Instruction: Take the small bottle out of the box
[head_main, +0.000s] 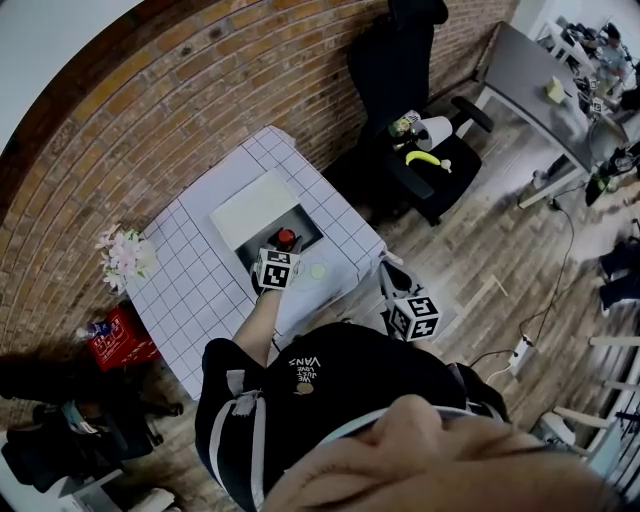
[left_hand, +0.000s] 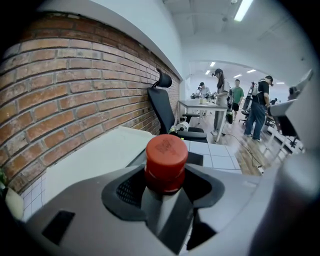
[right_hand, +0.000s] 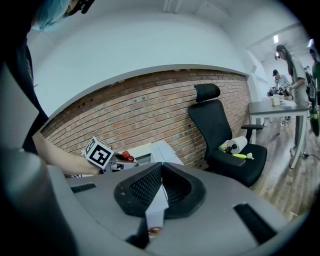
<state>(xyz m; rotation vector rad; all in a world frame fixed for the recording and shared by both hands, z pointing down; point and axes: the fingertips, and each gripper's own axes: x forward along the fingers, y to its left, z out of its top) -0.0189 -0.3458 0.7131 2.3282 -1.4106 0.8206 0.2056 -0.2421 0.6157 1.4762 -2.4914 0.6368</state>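
- The left tool (left_hand: 165, 184) was seen closed on the small bottle (left_hand: 166, 159), its pads pressed against the neck just under the red cap, which stood upright above the jaws.
- In the head view, the bottle was held over the dark opening of the box (head_main: 308, 226) – whether its base had cleared the rim could not be told.
- The box was set on a bench (head_main: 195, 280) covered with a white grid cloth, and its white lid (head_main: 255, 203) was laid back towards the brick wall (head_main: 150, 110).
- The right tool (right_hand: 161, 172) was held off the bench's right edge, well apart from the box – its jaws were shut together with nothing gripped.
- Pink flowers (head_main: 125, 255) were placed at the bench's left corner, and a red crate (head_main: 118, 338) was seen on the floor just beside it.
- A black office chair (head_main: 410, 90) was stood beyond the bench, against the wall.
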